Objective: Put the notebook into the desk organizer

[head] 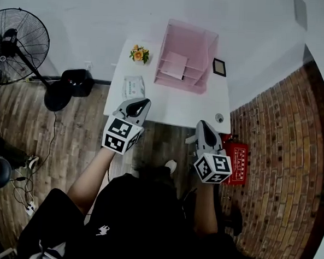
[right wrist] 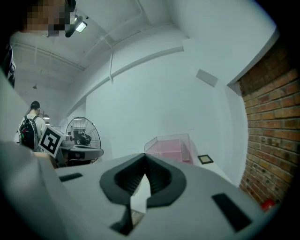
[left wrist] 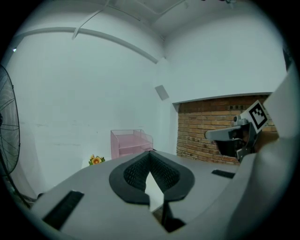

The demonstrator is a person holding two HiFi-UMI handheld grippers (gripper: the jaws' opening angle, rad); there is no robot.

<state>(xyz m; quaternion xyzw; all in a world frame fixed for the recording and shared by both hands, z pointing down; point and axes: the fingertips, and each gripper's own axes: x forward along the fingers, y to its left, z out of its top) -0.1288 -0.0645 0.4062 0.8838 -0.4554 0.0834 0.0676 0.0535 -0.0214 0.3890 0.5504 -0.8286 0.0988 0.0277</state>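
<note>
Plainly, the left gripper [head: 140, 103] and right gripper [head: 204, 126] are both clenched on nothing, near the table's [head: 174, 108] front edge. What seems to be the notebook [head: 134, 87] lies flat just ahead of the left one. The organizer [head: 202, 46] stands farther ahead, between both.

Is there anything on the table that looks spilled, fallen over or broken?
Nothing stands out. The pink organizer stands straight at the back of the table. The flowers are upright beside it, and the notebook lies flat on the table, outside the organizer.
</note>
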